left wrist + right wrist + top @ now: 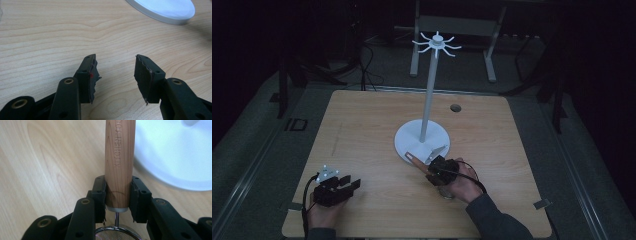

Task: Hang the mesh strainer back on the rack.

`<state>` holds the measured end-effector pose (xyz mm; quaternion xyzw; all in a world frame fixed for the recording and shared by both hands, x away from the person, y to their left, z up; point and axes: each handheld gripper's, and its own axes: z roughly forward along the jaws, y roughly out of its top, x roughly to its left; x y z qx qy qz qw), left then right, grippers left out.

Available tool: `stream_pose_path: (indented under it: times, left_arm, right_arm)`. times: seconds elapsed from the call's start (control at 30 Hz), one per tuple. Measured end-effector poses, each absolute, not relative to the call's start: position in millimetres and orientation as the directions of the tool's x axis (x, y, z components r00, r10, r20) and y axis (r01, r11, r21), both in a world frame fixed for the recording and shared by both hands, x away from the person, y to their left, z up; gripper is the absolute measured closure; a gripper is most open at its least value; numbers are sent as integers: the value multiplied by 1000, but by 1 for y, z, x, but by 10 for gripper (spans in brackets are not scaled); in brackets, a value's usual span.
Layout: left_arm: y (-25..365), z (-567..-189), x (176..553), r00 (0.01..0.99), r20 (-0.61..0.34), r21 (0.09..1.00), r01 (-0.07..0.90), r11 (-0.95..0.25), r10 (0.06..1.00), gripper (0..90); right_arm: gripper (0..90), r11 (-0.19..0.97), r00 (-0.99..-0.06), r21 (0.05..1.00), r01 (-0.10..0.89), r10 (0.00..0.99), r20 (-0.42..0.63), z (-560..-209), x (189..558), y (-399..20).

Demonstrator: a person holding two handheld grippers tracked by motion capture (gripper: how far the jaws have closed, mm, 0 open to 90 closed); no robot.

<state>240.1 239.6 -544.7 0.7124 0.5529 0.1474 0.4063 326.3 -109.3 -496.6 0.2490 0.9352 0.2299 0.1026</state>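
At the bench's five o'clock edge, the right gripper [117, 195] clamps the strainer [119, 160] by its wooden handle, nothing yet hung on the stand [428, 95], while the left gripper [116, 76] idles with its fingers wide.

Wooden table [362, 125] in a dim room, white hook stand [428, 100] upright right of centre, its round base [412, 141] on the top. Right gripper [438, 167] sits at the near edge of that base, a pale wooden handle [416, 162] sticking out toward the left. Left gripper [343, 184] rests at the near-left, well apart from the stand, hand [323, 212] behind it
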Motion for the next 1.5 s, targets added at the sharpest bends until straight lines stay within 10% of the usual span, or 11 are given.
stream_pose_path:
  times: [1.5]
  left_arm:
    - [240, -545, 240, 341, -237, 744, 666, -56, 910, 529]
  right_arm:
    - [688, 375, -681, 851, 368, 732, -28, -428, 328, -141]
